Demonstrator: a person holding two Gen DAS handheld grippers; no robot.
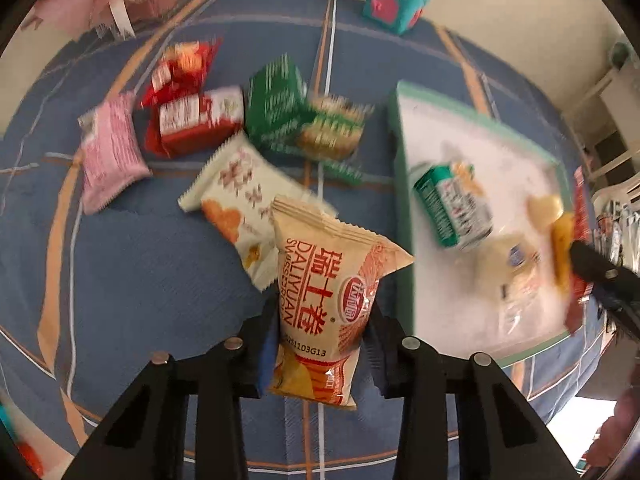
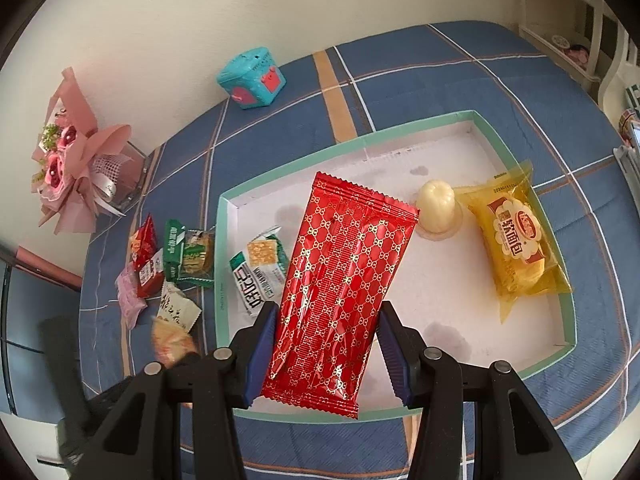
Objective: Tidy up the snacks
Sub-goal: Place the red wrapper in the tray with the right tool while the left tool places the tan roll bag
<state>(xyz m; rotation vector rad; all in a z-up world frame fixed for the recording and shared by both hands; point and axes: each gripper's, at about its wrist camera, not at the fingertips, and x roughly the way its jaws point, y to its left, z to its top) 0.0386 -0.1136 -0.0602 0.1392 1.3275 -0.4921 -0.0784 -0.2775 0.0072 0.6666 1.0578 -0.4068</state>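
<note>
Here the left gripper clamps the swiss-roll packet; the right gripper clamps the red packet above the tray, ready for release.

bare tray floor between snacks

A home bedroom; plaid bedsheet; pink bouquet against the wall

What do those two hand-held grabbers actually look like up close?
Both look alike: the left gripper and the right gripper are matte black plastic, with two angular forked fingers each, silver round pins on top and dark blue ribbed pads on the inner faces. No cables or sleeves show.
</note>
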